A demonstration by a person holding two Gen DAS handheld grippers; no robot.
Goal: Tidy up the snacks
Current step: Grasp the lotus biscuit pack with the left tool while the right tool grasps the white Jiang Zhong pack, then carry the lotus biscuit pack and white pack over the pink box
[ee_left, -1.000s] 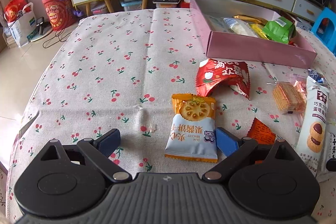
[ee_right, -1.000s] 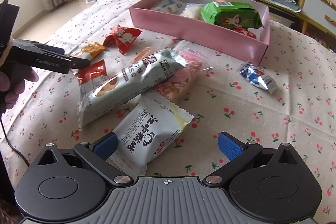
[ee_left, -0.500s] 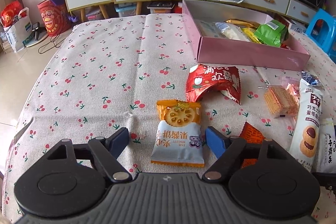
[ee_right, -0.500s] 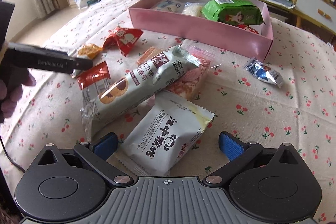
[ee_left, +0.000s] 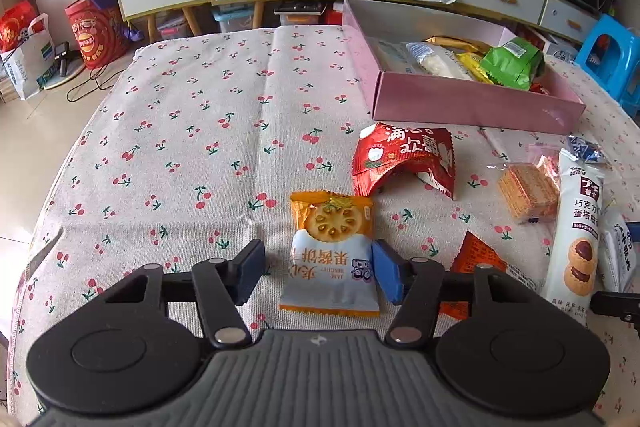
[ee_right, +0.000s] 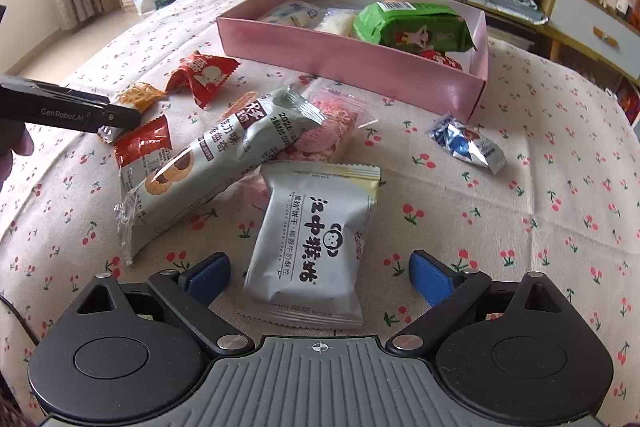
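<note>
we see the biggest change at the left gripper (ee_left: pixel 318 267): its jaws have just been closing around the orange-and-white biscuit packet (ee_left: pixel 331 253), which lies flat on the cherry-print tablecloth (ee_left: pixel 192 131). a second ago the pads stood wide to either side of it; now the right pad looks to be at the packet's edge while a sliver of cloth still shows at the left pad, so we judge the pinch not yet made and the packet not yet held. the right gripper (ee_right: pixel 320 277) changed less: its jaws have just been closing a little but remain wide, straddling the white-and-grey packet (ee_right: pixel 316 243) without touching it. we take both hands to be starting picks meant for the pink box (ee_left: pixel 472 107), which sits at the far right of the table and already holds the green bag (ee_right: pixel 412 27) and other packets.

for room, the left half of the cloth is bare out to the table's left and far edges, so that side is free for moving. the way to the box is more crowded: the red packet (ee_left: pixel 404 159) lies between the biscuit packet and the box's near wall, and the long cookie sleeve (ee_right: pixel 216 167) lies between the two grippers. in our judgement each load should be lifted clear of these and over the wall.
</note>
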